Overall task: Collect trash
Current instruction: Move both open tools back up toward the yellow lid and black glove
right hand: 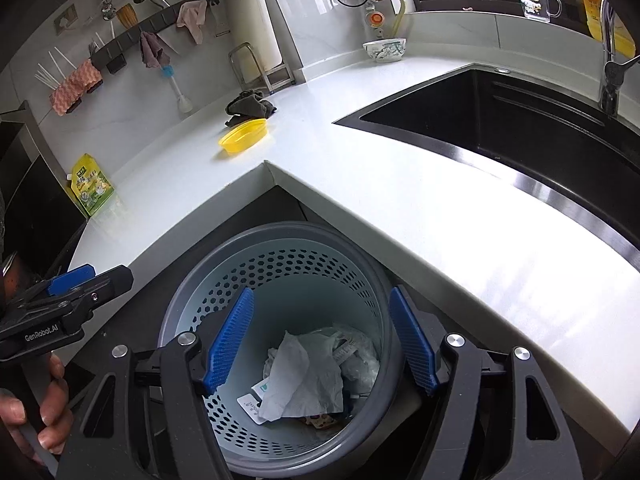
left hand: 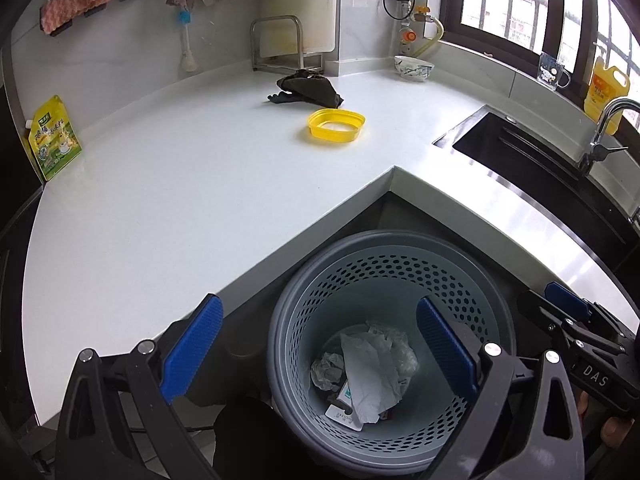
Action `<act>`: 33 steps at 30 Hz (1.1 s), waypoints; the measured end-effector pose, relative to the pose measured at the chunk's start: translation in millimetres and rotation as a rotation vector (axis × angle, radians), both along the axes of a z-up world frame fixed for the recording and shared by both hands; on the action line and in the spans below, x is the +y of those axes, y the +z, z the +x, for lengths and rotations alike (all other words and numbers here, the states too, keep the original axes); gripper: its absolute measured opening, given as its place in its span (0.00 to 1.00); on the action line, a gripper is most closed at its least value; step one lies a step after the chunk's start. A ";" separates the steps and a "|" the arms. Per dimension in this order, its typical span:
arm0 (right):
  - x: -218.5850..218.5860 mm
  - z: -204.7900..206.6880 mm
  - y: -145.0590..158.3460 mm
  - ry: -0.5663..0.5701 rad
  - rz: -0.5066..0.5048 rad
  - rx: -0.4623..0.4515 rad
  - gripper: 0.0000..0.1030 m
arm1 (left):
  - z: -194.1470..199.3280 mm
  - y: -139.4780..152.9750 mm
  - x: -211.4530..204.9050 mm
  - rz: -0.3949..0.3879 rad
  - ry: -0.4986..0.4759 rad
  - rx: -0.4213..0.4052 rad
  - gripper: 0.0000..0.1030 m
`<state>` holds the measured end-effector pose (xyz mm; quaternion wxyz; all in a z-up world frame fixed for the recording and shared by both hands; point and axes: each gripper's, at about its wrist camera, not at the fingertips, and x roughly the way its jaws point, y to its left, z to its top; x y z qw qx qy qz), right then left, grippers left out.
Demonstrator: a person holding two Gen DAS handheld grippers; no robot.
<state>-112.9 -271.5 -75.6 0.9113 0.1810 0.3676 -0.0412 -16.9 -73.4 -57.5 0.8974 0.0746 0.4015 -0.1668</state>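
Crumpled white paper and plastic wrappers (left hand: 368, 364) lie at the bottom of the grey perforated plastic bin (left hand: 400, 276), tucked under the corner of the white stone counter (left hand: 200, 200). So some trash looks collected. A shallow yellow plastic tray (left hand: 336, 127) sits on the counter by a dark crumpled cloth (left hand: 308, 88), perhaps next. Both tools hang over the bin, angled down: left gripper (left hand: 320, 344) spread wide and empty, right gripper (right hand: 320, 340) parted, nothing between its blue pads.

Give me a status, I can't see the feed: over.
Left gripper and right gripper open, empty, above bin. Crumpled paper in bin. Yellow lid on counter. Nothing in the way.
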 end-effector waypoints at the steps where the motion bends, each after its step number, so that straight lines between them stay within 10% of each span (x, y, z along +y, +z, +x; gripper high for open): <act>1: -0.1 0.3 1.0 0.002 0.001 -0.004 0.69 | 0.8 0.7 -1.2 0.000 0.001 -0.002 0.93; 33: 8.7 131.8 31.7 0.108 -0.007 -0.023 0.73 | 83.1 34.8 26.9 -0.024 0.075 -0.083 0.94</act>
